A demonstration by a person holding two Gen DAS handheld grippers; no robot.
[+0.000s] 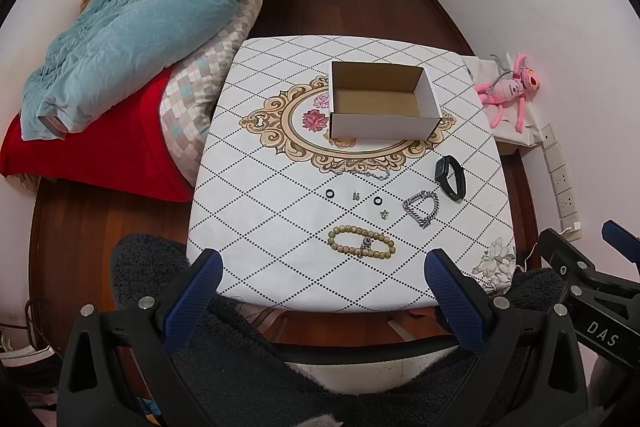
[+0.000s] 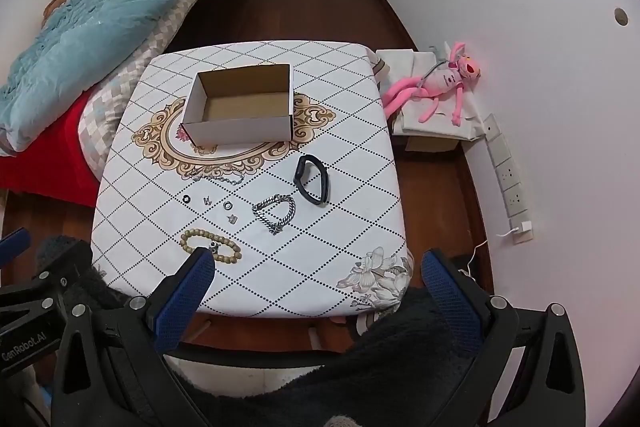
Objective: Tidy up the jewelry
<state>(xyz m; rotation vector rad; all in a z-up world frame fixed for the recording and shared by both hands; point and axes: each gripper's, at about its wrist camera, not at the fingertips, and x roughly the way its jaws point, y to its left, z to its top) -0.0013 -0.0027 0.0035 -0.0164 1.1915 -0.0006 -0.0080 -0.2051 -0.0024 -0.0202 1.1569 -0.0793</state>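
An open, empty cardboard box (image 1: 380,103) (image 2: 240,107) stands on the table (image 1: 280,227) (image 2: 340,227). In front of it lie a thin silver chain (image 1: 360,171) (image 2: 218,177), two black rings (image 1: 330,193) (image 1: 377,201), small silver pieces (image 1: 355,195) (image 1: 384,214), a thick silver chain bracelet (image 1: 422,207) (image 2: 277,211), a black smart band (image 1: 451,178) (image 2: 311,183) and a beaded bracelet (image 1: 360,242) (image 2: 210,245). My left gripper (image 1: 324,263) is open and empty, above the table's near edge. My right gripper (image 2: 318,263) is open and empty, over the near right corner.
A bed with a blue quilt (image 1: 140,19) and red blanket (image 1: 92,155) sits left of the table. A pink plush toy (image 1: 508,91) (image 2: 440,83) lies on a cloth-covered box at the right wall, near wall sockets (image 2: 508,179). Dark fleece clothing (image 1: 240,367) fills the foreground.
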